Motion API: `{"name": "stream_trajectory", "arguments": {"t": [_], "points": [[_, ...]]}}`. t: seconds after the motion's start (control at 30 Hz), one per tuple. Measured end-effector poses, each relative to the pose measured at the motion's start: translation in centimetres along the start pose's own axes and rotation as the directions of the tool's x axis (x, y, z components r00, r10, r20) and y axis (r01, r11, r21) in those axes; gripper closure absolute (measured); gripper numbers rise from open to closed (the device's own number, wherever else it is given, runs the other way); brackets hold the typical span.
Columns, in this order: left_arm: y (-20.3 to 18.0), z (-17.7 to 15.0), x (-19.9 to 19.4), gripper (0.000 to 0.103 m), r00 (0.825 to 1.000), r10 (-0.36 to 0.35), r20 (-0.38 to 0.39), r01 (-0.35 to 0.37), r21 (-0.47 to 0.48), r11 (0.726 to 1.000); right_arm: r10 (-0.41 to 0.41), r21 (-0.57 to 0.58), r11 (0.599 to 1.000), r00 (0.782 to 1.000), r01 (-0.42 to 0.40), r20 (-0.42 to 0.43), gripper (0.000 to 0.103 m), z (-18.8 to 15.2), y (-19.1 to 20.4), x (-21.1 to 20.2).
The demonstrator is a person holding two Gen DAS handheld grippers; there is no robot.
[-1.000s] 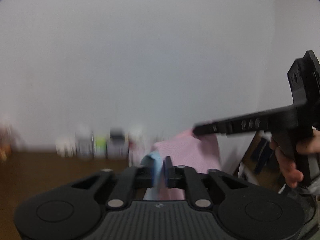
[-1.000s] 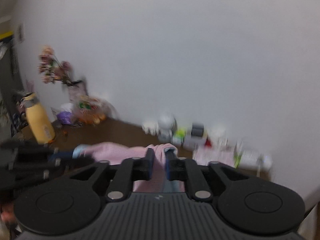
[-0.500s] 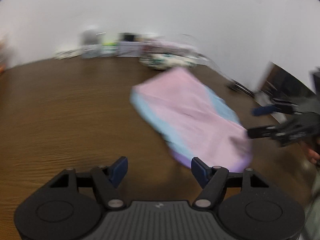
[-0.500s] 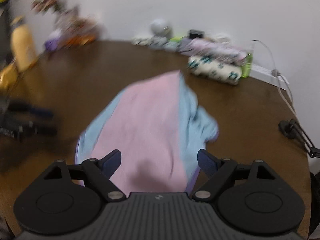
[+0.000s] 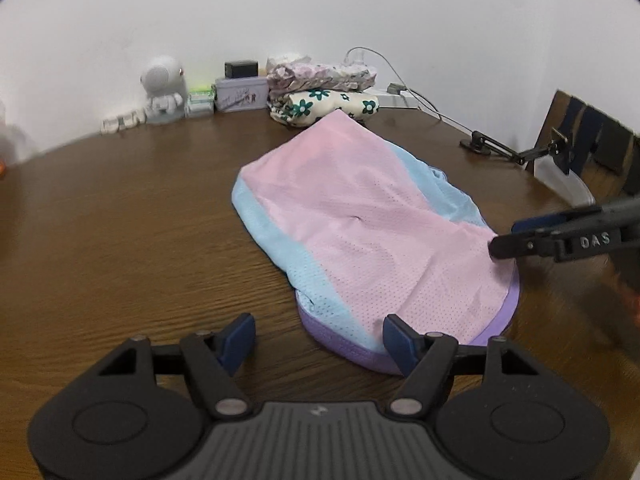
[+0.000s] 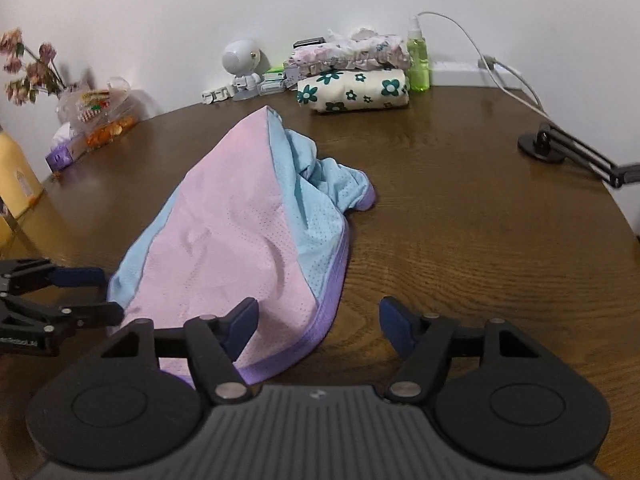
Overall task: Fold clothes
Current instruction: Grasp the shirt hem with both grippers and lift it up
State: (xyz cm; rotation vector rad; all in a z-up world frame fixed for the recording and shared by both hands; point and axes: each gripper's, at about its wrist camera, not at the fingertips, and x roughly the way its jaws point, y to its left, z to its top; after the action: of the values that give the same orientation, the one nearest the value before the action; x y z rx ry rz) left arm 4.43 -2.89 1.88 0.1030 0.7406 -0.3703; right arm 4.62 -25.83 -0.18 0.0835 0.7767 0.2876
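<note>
Pink-and-blue mesh garment (image 5: 360, 216) lying flat mid-tabletop (image 5: 120, 220), light, soft, probably best gripped at its near purple waistband (image 6: 320, 328); left claw (image 5: 316, 336) and right claw (image 6: 318, 322) both released, empty

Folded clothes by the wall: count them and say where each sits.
2, stacked by the wall: the cream flower-print bundle on the table, and the frilly lilac-print bundle on top of it. More may be hidden behind them.
</note>
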Motion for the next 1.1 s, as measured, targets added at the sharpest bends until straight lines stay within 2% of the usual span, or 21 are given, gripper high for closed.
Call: {"name": "stream_trajectory", "arguments": {"t": [0.1,0.17,0.27,0.3,0.37,0.4,0.43,0.47,0.53,0.6,0.67,0.73,0.77,0.8,0.83,0.9,0.97,1.0,1.07,1.1], "points": [[-0.2,0.0,0.2,0.034,1.000,0.017,0.003,-0.017,0.029,0.999,-0.037,-0.098,0.995,0.999,0.037,-0.005,0.038,0.3,1.6,1.0],[-0.2,0.2,0.3,0.035,1.000,0.028,-0.001,-0.028,0.044,0.999,-0.039,-0.112,0.993,0.999,0.040,0.008,0.039,0.3,2.1,1.5],[0.2,-0.3,0.2,0.035,0.999,0.032,0.025,-0.033,0.042,0.999,-0.029,-0.110,0.993,0.999,0.032,0.026,0.049,0.4,2.4,1.9],[0.3,-0.4,0.1,0.038,0.999,0.031,0.032,-0.032,0.043,0.999,-0.036,-0.112,0.993,0.999,0.039,0.027,0.054,0.5,2.5,2.0],[0.4,-0.2,-0.1,0.058,0.999,0.041,0.034,-0.043,0.038,0.998,-0.064,-0.135,0.989,0.998,0.067,0.028,0.066,0.5,3.0,2.1],[0.4,0.0,-0.1,0.079,0.999,0.039,0.029,-0.040,0.034,0.999,-0.058,-0.146,0.987,0.998,0.062,0.030,0.075,0.4,3.3,2.1],[0.3,0.3,-0.1,0.097,0.999,0.037,0.023,-0.038,0.022,0.999,-0.048,-0.155,0.987,0.998,0.053,0.033,0.079,0.3,3.6,2.1],[0.3,0.4,0.0,0.099,0.999,0.029,0.025,-0.029,0.011,1.000,-0.036,-0.164,0.986,0.999,0.041,0.038,0.082,0.1,3.8,2.1],[-0.2,0.3,-0.1,0.101,0.998,0.026,0.054,-0.026,0.009,1.000,-0.032,-0.201,0.979,0.998,0.040,0.047,0.100,-0.2,4.8,2.1],[-0.6,0.5,-1.3,0.101,0.995,0.044,0.094,-0.044,0.003,0.999,-0.035,-0.230,0.972,0.999,0.044,0.042,0.100,-0.3,5.7,2.1],[-0.6,1.2,-3.2,0.101,0.988,0.055,0.147,-0.054,-0.016,0.998,0.007,-0.205,0.979,0.998,0.008,0.070,0.101,0.3,6.0,0.6],[-0.1,3.7,-7.7,0.101,0.963,0.064,0.263,-0.056,-0.038,0.998,0.074,-0.155,0.987,0.984,-0.049,0.162,0.101,2.2,6.2,-3.4],[0.1,4.9,-10.1,0.101,0.944,0.070,0.323,-0.057,-0.049,0.997,0.097,-0.143,0.987,0.972,-0.067,0.215,0.101,3.3,6.4,-5.6],[0.1,6.5,-13.2,0.101,0.912,0.074,0.403,-0.059,-0.049,0.997,0.115,-0.138,0.987,0.954,-0.079,0.277,0.101,4.7,6.8,-8.3],[0.1,8.0,-16.4,0.101,0.871,0.077,0.486,-0.061,-0.048,0.997,0.130,-0.144,0.986,0.930,-0.084,0.344,0.101,6.2,7.4,-11.4],[-1.0,10.8,-22.7,0.101,0.781,0.090,0.618,-0.097,-0.022,0.995,0.162,-0.170,0.981,0.865,-0.090,0.475,0.101,9.2,9.1,-18.1],[-2.2,13.4,-28.9,0.101,0.682,0.098,0.725,-0.144,0.001,0.990,0.197,-0.222,0.971,0.803,-0.083,0.562,0.101,11.4,11.3,-24.1],[-2.9,14.5,-31.6,0.101,0.640,0.100,0.762,-0.171,0.014,0.985,0.197,-0.249,0.967,0.766,-0.050,0.612,0.101,12.3,12.7,-27.3],[-4.5,16.5,-37.5,0.101,0.545,0.092,0.834,-0.226,0.041,0.973,0.186,-0.288,0.957,0.684,0.036,0.706,0.101,13.5,15.5,-33.4],[-5.4,17.2,-40.2,0.101,0.506,0.083,0.858,-0.252,0.056,0.966,0.177,-0.297,0.951,0.644,0.083,0.744,0.101,13.8,16.8,-36.1]]}}
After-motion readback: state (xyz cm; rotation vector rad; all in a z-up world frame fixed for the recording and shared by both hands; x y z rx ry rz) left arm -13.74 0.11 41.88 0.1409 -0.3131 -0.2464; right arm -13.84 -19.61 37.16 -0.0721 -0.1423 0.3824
